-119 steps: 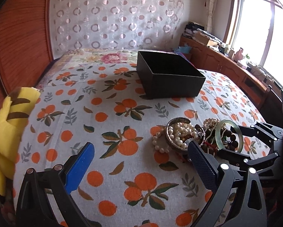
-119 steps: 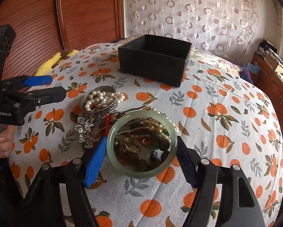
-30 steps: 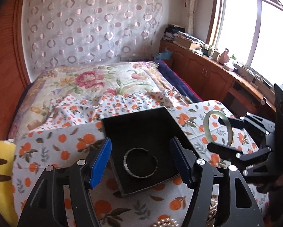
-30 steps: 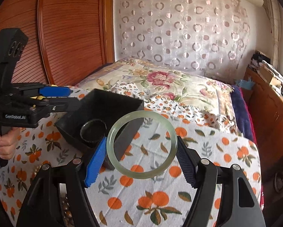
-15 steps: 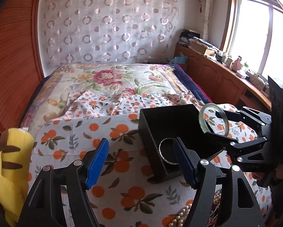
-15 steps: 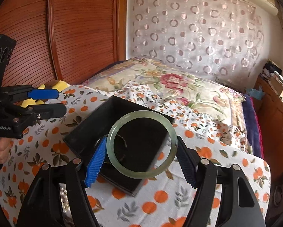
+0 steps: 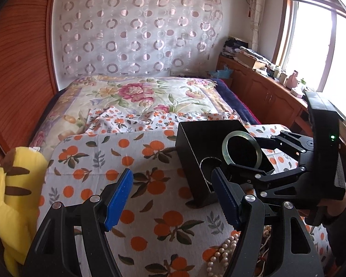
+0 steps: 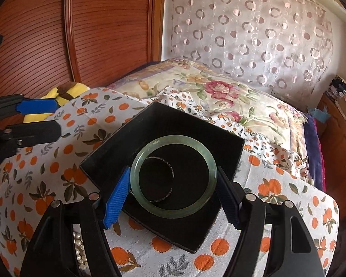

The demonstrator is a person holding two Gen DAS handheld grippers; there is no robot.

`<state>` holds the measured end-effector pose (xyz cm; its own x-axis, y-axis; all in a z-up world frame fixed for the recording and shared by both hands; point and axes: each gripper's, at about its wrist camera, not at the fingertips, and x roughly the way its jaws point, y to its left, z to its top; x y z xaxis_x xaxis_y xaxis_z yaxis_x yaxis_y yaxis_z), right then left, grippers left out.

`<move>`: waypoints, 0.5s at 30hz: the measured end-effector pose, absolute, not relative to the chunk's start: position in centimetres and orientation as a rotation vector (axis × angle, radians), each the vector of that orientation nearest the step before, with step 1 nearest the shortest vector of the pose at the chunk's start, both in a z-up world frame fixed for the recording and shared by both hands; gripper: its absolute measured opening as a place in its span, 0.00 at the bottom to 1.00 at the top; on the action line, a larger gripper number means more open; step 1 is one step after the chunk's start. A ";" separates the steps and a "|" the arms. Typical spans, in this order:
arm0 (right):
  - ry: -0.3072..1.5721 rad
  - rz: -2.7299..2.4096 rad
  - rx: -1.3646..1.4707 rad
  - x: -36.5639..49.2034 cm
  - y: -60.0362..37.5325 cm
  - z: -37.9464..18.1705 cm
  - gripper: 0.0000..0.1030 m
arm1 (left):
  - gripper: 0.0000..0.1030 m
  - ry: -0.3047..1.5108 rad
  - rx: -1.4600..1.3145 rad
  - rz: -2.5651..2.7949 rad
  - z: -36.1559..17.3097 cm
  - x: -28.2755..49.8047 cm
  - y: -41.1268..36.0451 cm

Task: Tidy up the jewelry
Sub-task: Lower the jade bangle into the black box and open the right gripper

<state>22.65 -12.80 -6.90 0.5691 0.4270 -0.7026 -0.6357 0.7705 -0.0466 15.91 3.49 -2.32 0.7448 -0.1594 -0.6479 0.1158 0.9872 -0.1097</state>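
Observation:
My right gripper is shut on a pale green jade bangle and holds it over the open black box. A thin silver bracelet lies on the box floor, seen through the bangle. In the left wrist view the right gripper holds the bangle above the box. My left gripper is open and empty, low over the orange-print cloth, left of the box. A pearl necklace lies by its right finger.
The orange-print cloth covers the bed's near end. A yellow plush toy lies at the left edge. A floral quilt lies behind the box. A wooden cabinet runs along the right under the window. Pearls show under my right gripper.
My right gripper has carried the bangle further over the box, so it now hangs above the box's middle. My left gripper has drawn back to the left of the box, still open.

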 end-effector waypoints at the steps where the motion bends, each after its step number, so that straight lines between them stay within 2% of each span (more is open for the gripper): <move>1: 0.735 0.633 -0.312 22.6 -12.8 -7.0 0.72 | 0.66 0.714 -0.063 -0.150 -2.3 15.7 3.5; 3: 0.730 0.632 -0.311 22.6 -12.8 -7.0 0.73 | 0.66 0.715 -0.065 -0.151 -2.3 15.7 3.5; 5: 0.723 0.627 -0.314 22.6 -12.7 -6.8 0.80 | 0.66 0.715 -0.066 -0.151 -2.4 15.5 3.5; 15: 0.669 0.597 -0.239 18.7 -16.0 -4.9 0.80 | 0.66 0.709 -0.069 -0.159 -2.7 11.7 3.0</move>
